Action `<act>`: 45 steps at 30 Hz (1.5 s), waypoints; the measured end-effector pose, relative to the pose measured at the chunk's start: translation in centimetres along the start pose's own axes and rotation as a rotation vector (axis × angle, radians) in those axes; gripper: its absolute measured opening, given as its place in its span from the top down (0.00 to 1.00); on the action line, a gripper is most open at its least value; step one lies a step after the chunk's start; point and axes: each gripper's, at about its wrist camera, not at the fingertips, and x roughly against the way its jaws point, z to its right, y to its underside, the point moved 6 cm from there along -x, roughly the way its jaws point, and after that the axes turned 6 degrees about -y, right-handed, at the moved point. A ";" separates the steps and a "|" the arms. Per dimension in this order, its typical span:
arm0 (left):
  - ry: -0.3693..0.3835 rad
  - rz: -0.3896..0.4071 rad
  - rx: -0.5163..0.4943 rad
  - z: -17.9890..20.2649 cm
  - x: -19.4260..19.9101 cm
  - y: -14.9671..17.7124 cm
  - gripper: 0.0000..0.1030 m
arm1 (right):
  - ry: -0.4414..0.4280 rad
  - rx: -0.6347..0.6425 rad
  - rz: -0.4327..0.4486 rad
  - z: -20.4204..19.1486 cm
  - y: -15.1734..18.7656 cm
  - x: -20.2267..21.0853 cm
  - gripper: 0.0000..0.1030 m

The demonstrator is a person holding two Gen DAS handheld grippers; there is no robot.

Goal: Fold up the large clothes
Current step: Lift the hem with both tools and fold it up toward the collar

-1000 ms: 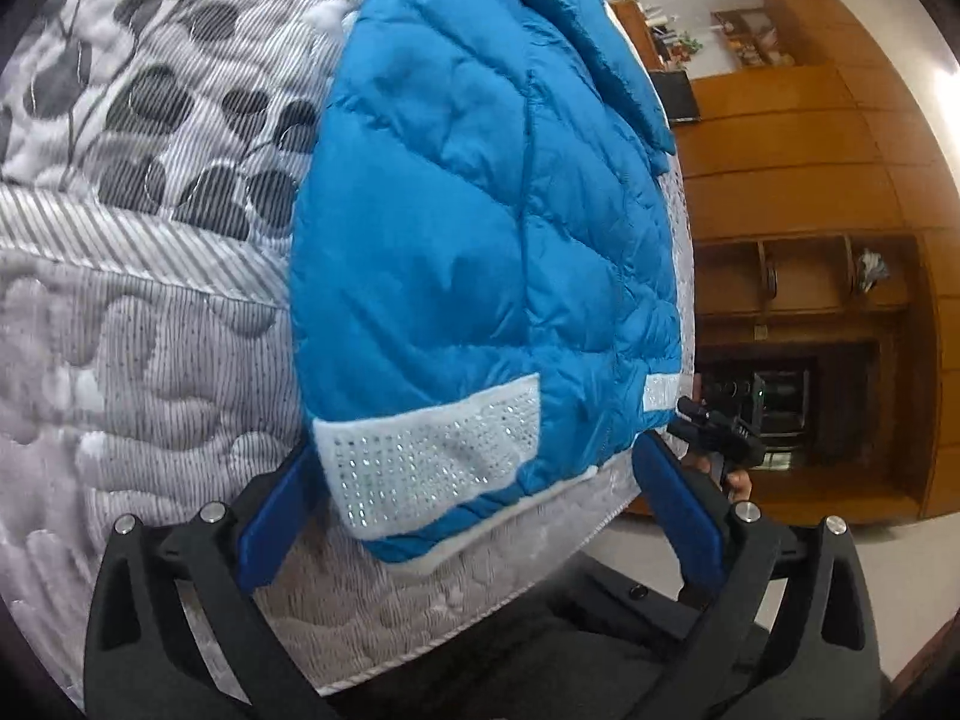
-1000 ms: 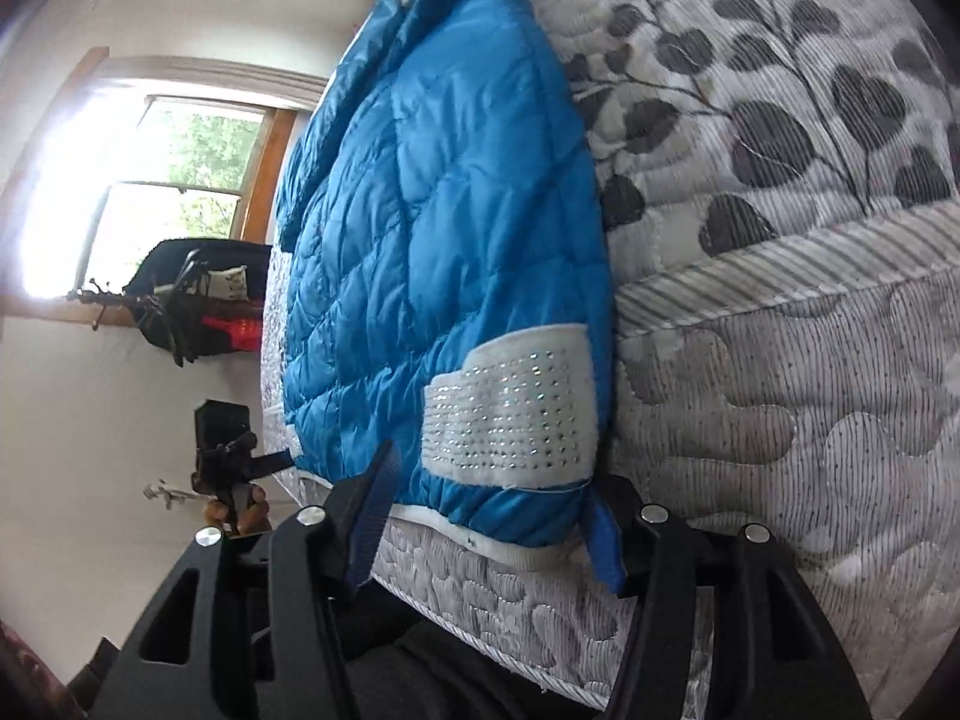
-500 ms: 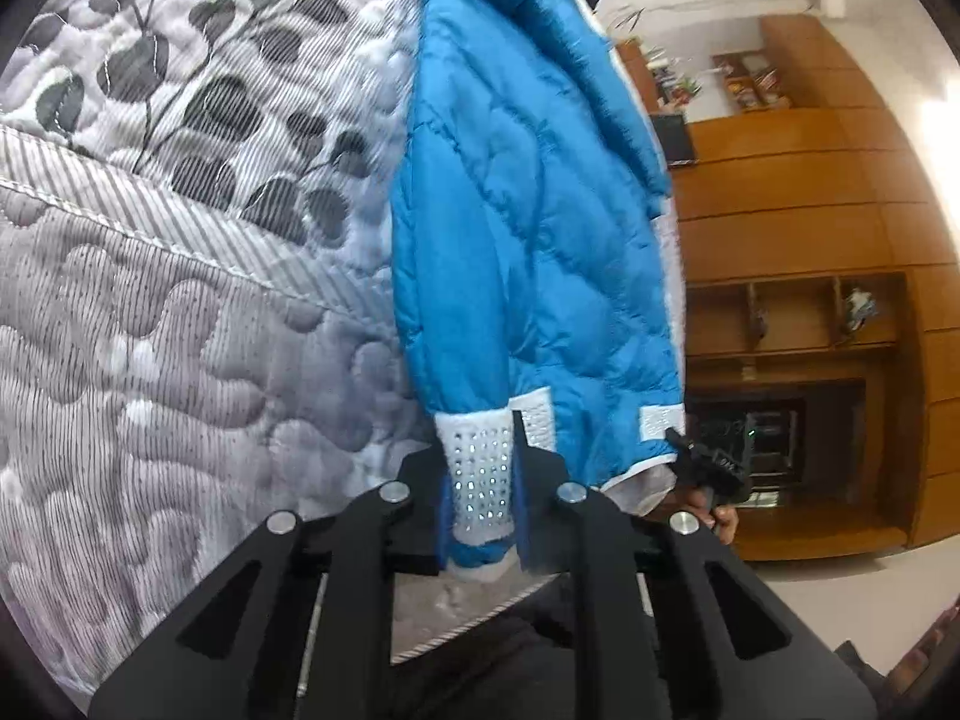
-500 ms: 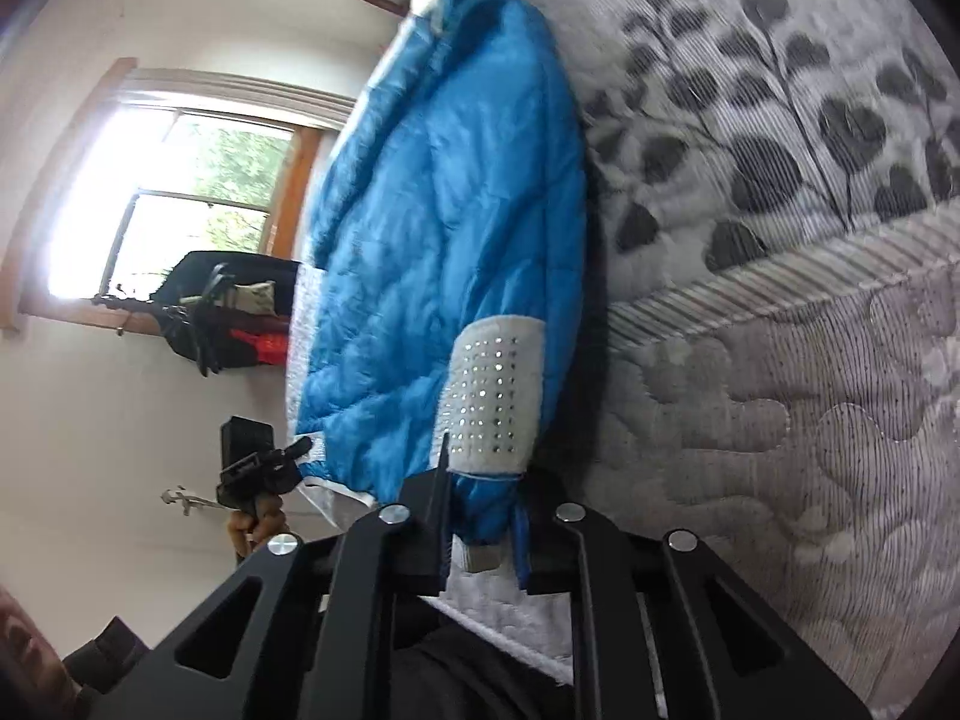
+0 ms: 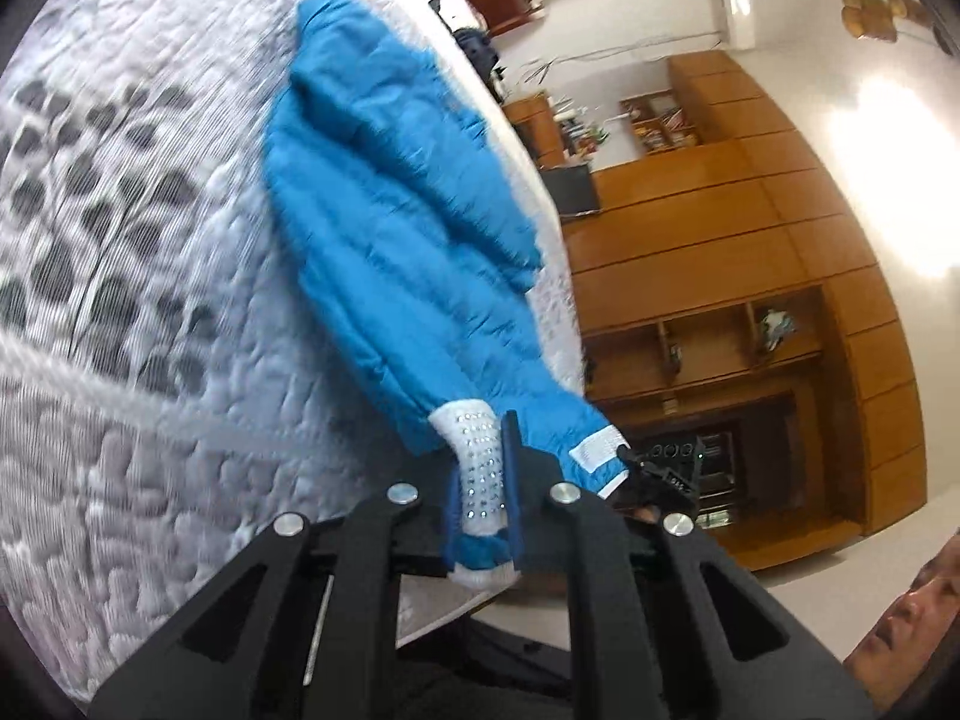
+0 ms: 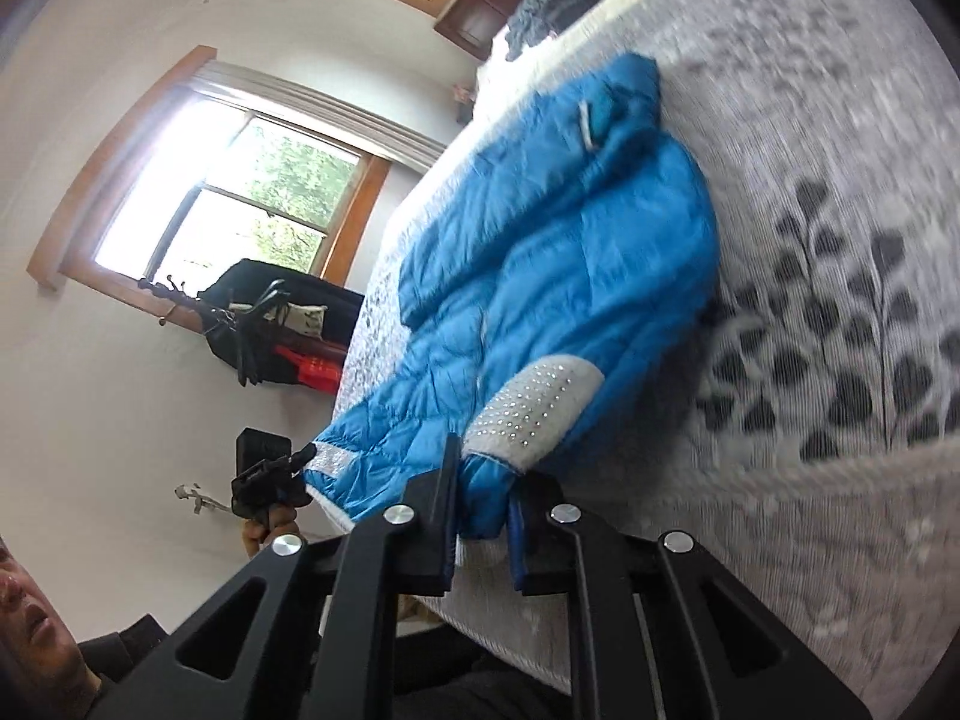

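Blue jacket [image 5: 384, 228] lies along bed [image 5: 120, 360], frame centre. Left hand-held gripper [image 5: 480, 498] clamped on one hem corner, right hand-held gripper [image 6: 486, 510] clamped on other. Step: lifting hem. Next, likely: carry hem toward collar, keeping corners level.

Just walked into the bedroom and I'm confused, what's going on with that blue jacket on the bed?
A person is folding a blue puffer jacket laid on the quilted bed, using a handheld gripper in each hand. The left gripper and the right gripper are each shut on a bottom corner of the jacket, at its white studded patches, near the bed's edge. The rest of the jacket lies on the bed.
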 end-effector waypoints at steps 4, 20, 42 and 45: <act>0.029 0.033 0.023 1.2 -0.2 -2.1 0.91 | -0.001 0.020 0.040 -1.1 -3.0 -0.2 0.88; 0.015 0.091 0.101 1.8 -4.4 -14.0 0.90 | 0.079 0.008 0.078 1.6 -15.3 -5.8 0.88; -0.078 0.059 0.240 -4.5 -10.8 -22.3 0.83 | 0.128 -0.141 0.022 9.6 -23.0 -12.5 0.75; -0.055 0.088 0.190 -3.2 -9.6 -22.2 0.61 | 0.083 -0.120 0.045 7.9 -23.3 -11.2 0.44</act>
